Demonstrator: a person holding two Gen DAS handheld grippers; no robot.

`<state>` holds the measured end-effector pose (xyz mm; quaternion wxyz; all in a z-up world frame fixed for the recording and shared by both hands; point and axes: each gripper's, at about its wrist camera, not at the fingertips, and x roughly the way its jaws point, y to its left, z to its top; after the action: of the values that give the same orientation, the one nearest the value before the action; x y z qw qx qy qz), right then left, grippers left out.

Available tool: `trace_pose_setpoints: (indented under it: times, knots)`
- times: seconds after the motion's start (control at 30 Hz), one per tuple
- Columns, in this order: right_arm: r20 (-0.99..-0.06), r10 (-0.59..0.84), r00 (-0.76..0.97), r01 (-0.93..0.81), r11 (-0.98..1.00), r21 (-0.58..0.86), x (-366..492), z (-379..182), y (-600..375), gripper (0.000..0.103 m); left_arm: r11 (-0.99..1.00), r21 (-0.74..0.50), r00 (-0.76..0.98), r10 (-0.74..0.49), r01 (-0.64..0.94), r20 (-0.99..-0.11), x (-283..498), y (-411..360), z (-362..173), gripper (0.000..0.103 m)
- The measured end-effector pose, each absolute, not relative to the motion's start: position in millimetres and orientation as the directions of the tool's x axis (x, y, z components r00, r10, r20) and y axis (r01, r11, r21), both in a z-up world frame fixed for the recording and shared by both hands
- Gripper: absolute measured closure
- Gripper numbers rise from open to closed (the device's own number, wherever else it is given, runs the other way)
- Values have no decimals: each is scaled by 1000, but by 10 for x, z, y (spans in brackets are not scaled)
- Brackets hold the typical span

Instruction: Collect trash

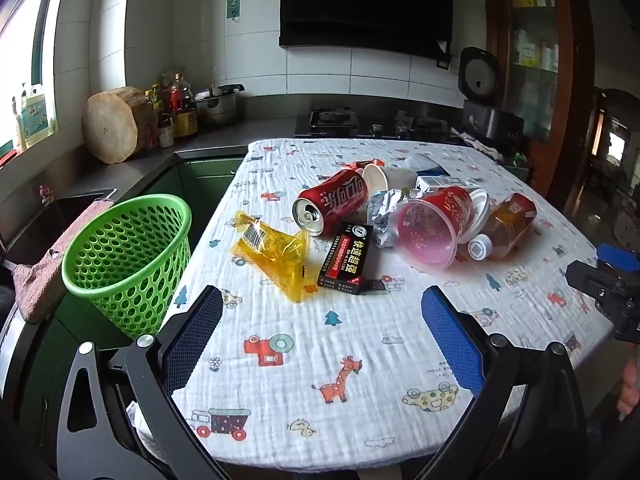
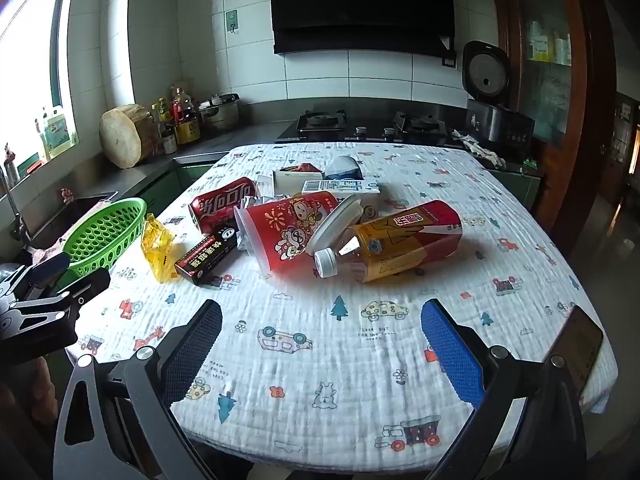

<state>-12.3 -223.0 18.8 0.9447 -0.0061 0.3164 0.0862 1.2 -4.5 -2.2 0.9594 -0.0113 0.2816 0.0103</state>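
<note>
The left gripper (image 1: 322, 320) and the right gripper (image 2: 321, 330) are both hanging wide open over the near edge of the white cloth-covered table (image 1: 360, 380), holding nothing. Past them, the trash is lying in 1 pile in the middle: a crinkly yellow plastic wrapper (image 1: 272, 250), a small black cardboard box (image 1: 346, 258), a red soda can (image 1: 332, 202) on its side, a see-through red plastic cup (image 2: 288, 228) and an amber plastic bottle (image 2: 404, 240). A round green plastic basket (image 1: 128, 256) is waiting beside the table's left edge.
</note>
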Motion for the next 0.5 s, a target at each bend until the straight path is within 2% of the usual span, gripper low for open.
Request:
trace_pose_setpoints:
  times: [0.5]
  knots:
    - [-593,161,789,-168,985,45,-131,226,-2216,6,1000,-15,839,12,-24,-544,10,-56,-9,5]
